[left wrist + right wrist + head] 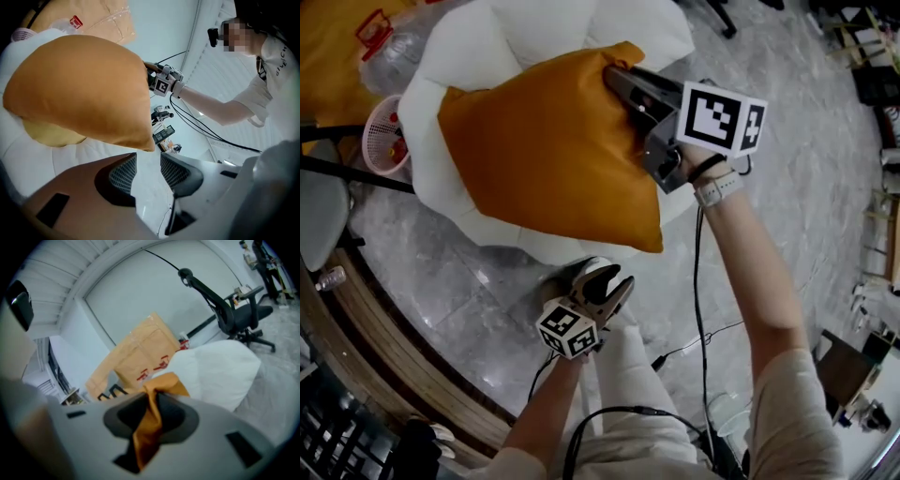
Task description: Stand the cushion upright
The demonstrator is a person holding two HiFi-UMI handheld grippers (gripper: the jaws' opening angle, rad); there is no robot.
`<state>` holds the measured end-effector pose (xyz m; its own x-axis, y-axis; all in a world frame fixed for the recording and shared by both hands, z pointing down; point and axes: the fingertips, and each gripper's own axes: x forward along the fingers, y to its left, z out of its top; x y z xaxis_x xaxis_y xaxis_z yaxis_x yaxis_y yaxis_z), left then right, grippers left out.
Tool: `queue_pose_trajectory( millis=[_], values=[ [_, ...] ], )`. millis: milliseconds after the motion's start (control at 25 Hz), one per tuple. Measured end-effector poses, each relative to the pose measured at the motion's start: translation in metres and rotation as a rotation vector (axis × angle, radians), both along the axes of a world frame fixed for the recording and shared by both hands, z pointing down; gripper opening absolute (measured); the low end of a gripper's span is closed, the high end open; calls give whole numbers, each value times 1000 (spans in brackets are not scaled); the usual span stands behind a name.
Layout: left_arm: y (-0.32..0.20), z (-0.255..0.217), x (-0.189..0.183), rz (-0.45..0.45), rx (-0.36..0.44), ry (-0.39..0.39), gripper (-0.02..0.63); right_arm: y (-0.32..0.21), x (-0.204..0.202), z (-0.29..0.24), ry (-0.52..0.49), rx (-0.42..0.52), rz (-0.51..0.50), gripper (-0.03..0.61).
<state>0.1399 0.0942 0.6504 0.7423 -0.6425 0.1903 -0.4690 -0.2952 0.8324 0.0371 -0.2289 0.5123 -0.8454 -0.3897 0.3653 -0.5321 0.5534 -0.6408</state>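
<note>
Orange cushion (546,141) in right gripper (149,414); left gripper (147,171) empty

Head view overhead; gripper views close, sharing cushion (544,141).

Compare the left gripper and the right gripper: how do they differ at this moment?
The right gripper is shut on a corner of the orange cushion; the left gripper is open, with nothing between its fingers. In the head view the right gripper sits at the cushion's upper right corner, while the left gripper is apart from it, below its lower corner. Both carry a cube with square markers.
</note>
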Motion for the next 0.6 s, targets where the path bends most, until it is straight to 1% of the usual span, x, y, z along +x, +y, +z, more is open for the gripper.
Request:
queue_pose_trajectory(
  millis=[80,200,400,520,600],
  values=[
    [-5,-6,-11,-43,0,25,165,5,-13,-7,-5,-8,9,92],
    [-9,-20,-20,-84,7,62,177,12,-30,-18,0,-23,7,92],
    [-1,-42,-32,-171,-47,184,214,25,-63,-40,11,-41,-12,91],
    [-1,-49,-44,-232,-76,232,221,31,-88,-50,8,-54,-23,89],
    [-3,-55,-51,-260,-72,245,221,33,-104,-58,7,-51,-30,89]
  ],
)
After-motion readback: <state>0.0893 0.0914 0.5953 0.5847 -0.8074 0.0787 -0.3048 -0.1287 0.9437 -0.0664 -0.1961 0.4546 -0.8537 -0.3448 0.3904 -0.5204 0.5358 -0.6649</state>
